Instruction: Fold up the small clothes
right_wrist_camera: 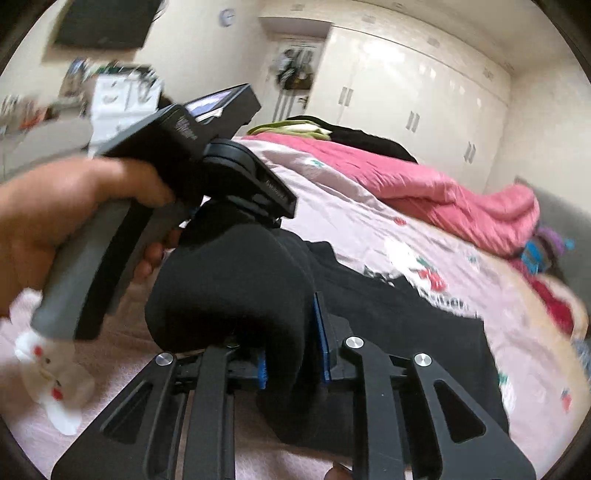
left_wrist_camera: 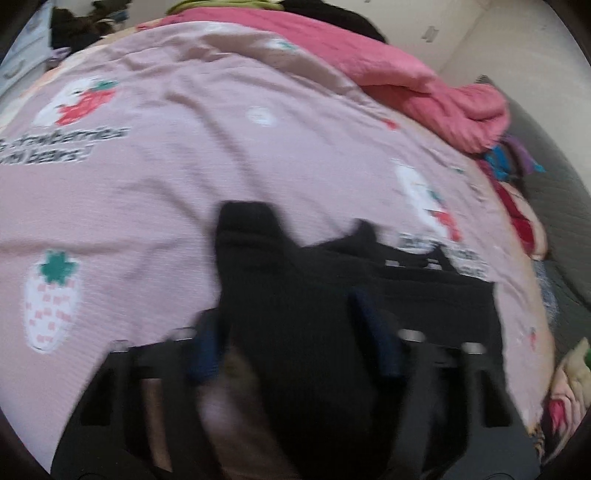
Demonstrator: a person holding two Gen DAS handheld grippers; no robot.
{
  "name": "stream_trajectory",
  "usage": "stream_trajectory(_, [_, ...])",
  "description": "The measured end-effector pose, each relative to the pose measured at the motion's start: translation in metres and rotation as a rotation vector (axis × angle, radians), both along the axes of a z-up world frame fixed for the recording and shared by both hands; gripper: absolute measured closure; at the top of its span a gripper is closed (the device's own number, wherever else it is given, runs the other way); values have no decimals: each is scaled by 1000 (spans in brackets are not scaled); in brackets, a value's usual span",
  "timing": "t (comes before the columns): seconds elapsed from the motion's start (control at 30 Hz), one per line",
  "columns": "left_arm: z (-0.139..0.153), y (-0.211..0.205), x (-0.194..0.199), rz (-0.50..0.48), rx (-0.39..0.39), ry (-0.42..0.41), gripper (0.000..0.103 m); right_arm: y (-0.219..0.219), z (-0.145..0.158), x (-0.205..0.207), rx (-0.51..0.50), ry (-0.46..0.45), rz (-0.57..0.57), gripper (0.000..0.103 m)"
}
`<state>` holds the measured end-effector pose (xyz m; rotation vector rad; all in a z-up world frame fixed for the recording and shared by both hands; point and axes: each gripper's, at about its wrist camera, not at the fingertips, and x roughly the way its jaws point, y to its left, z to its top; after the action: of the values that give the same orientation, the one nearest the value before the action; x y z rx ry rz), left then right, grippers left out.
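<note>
— What's going on at the bed?

— A black garment (right_wrist_camera: 388, 314) lies on the pink bedsheet (left_wrist_camera: 177, 192), the one printed with strawberries and white bears. Part of it is bunched and raised off the sheet; the rest spreads flat towards the right side.

— Who has hold of it?

— Both tools. The right gripper (right_wrist_camera: 291, 354) has its blue pads pinched on a thick fold of the black cloth, and the fabric bulges up in a rounded hump just above the jaws. The left gripper (left_wrist_camera: 291, 343) has a band of the same cloth running between its fingers (left_wrist_camera: 373, 332). That view is smeared, but the blue pads sit against the fabric on either side, so I would call it a grip too.

— Can you see the person?

— Only a hand (right_wrist_camera: 55, 221), wrapped round the grey handle of the left tool, which points down at the hump from the upper left in the right wrist view.

— And around them?

— A pink quilt (right_wrist_camera: 424, 192) is rumpled along the far edge of the bed, with a dark garment and something yellow-green behind it. A heap of bright clothes (right_wrist_camera: 546, 254), blue, purple and red, sits at the right edge. White wardrobe doors (right_wrist_camera: 406, 92) fill the back wall, and a dark screen (right_wrist_camera: 103, 22) hangs high on the left.
</note>
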<state>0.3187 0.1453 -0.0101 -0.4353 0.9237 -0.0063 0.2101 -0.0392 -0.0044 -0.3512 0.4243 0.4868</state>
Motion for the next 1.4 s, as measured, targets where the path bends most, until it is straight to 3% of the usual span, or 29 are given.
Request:
stream_trajectory(0.13, [20, -25, -5, -21, -17, -67, 79, -21, 11, -3, 52, 0, -44, 86])
stream_trajectory(0.3, [46, -61, -13, -74, -29, -155, 82, -58, 29, -11, 118, -36, -112, 86])
stream_trajectory(0.47, [59, -101, -8, -120, -54, -153, 82, -92, 34, -14, 192, -5, -178, 87])
stream_trajectory(0.67, [66, -149, 12, -158, 78, -112, 82, -128, 33, -4, 283, 66, -226, 90])
stream_trajectory(0.87, [55, -192, 35, -184, 155, -46, 82, -166, 14, 18, 419, 249, -269, 92])
stream_trajectory(1.07, [27, -236, 56, -225, 170, 20, 81, -220, -32, 44, 715, 570, -321, 92])
stream_trajectory(1.17, [17, -250, 63, -230, 167, 39, 69, -237, -46, 48, 841, 674, -321, 92])
stream_trajectory(1.27, [12, -255, 68, -227, 144, 44, 62, -247, -58, 49, 911, 752, -328, 77])
stream_trajectory(1.4, [32, -243, 54, -198, 60, -52, 55, -249, -60, 49, 927, 793, -306, 68])
